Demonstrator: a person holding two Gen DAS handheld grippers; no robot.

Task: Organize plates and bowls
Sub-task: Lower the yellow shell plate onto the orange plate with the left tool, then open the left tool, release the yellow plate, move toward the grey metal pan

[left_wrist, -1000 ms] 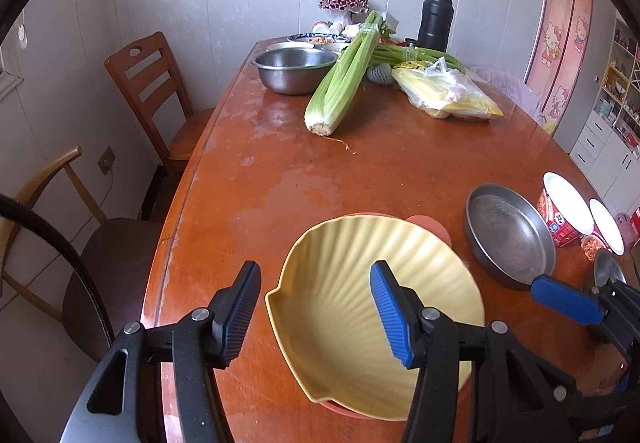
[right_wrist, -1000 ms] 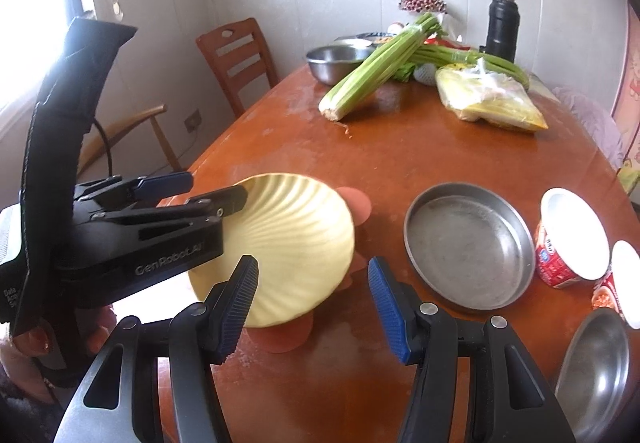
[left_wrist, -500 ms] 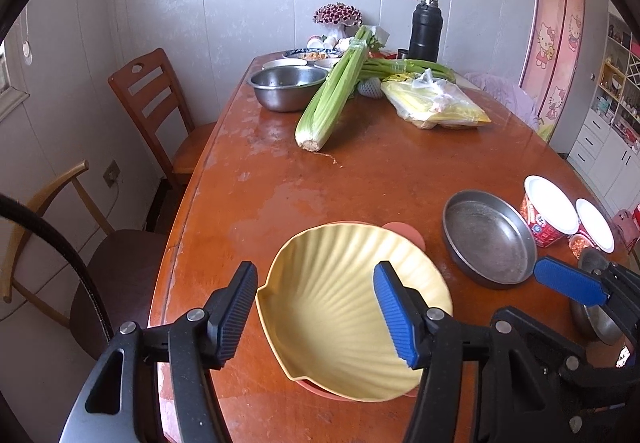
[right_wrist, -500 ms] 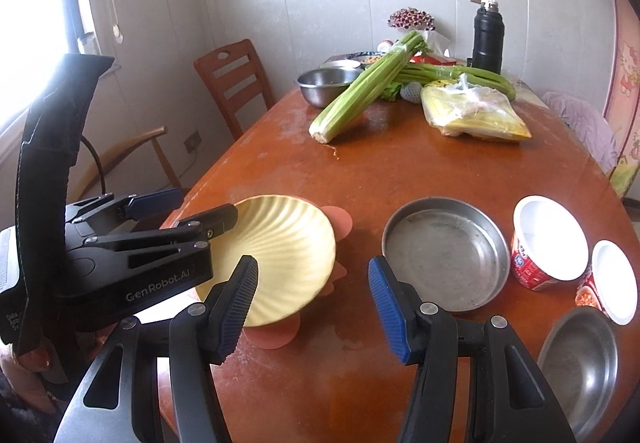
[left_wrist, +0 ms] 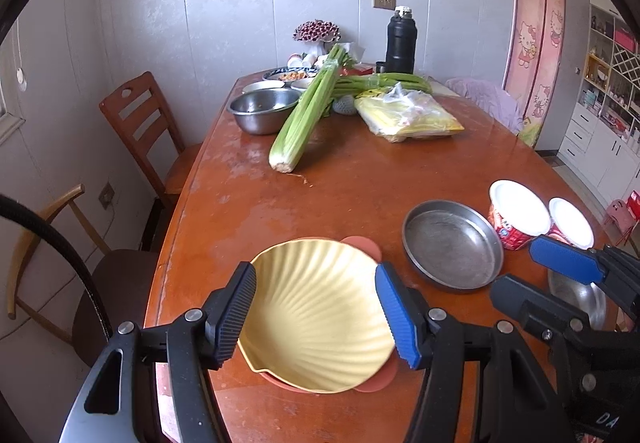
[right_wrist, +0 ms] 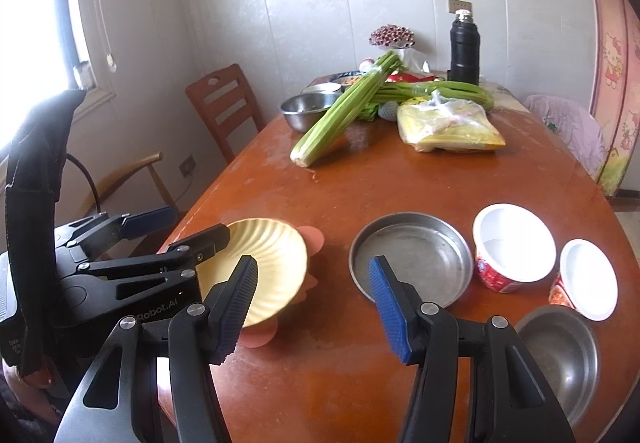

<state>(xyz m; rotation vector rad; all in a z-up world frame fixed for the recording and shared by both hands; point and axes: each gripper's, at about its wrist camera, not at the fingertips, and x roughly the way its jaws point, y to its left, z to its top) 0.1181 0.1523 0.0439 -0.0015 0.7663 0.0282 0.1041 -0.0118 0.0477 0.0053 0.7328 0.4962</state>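
**Shell plate is stacked, metal pan looks like it's up next**

The yellow shell plate (left_wrist: 316,315) sits on a pink plate (left_wrist: 362,245) near the tabletop (left_wrist: 360,179) edge, so that step looks done. The left gripper (left_wrist: 316,317) hangs over it, released and holding nothing; the right gripper (right_wrist: 312,309) is spread and empty too. I'd guess the empty metal pan (right_wrist: 412,255) goes next, needing a rim grab. Both white cups (right_wrist: 514,243) have their lids on.

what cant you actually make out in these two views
- Pink plate under the yellow shell plate: mostly covered, both views.
- Small steel bowl: cut off by the right tongs; mostly hidden in the left wrist view.
- Dishes at the far end: too small, behind celery.
- Left tongs: open, nothing held.
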